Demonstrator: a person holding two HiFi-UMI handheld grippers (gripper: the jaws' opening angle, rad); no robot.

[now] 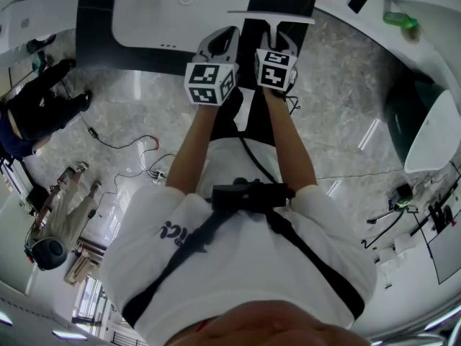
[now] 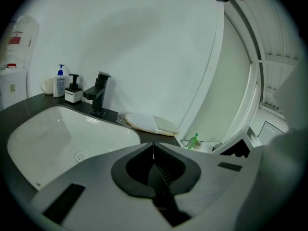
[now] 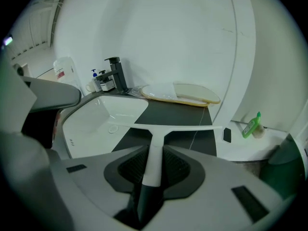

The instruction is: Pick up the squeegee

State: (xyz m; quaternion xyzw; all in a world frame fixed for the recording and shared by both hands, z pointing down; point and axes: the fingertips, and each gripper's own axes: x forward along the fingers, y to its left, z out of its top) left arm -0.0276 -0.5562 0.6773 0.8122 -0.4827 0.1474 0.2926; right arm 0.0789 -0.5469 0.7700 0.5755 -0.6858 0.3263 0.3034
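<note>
My right gripper has its two jaws closed on the single squeegee: the white handle runs straight up between the pads, dark at its near end, and the one long blade stretches crosswise just beyond the jaw tips, over the dark counter and the near corner of the sink. I cannot tell whether the blade touches the counter. My left gripper sits just beside it, its jaws together with nothing between them, pointed over the same one basin. From the head view the two grippers are side by side, each carrying one marker cube, the left gripper near the sink's edge and the right gripper under the squeegee's blade. At the back of the counter stand one black faucet, two pump bottles and one mug. Right of the faucet lie two pale flat boards, overlapping. One green bottle stands on the white ledge further right.
</note>
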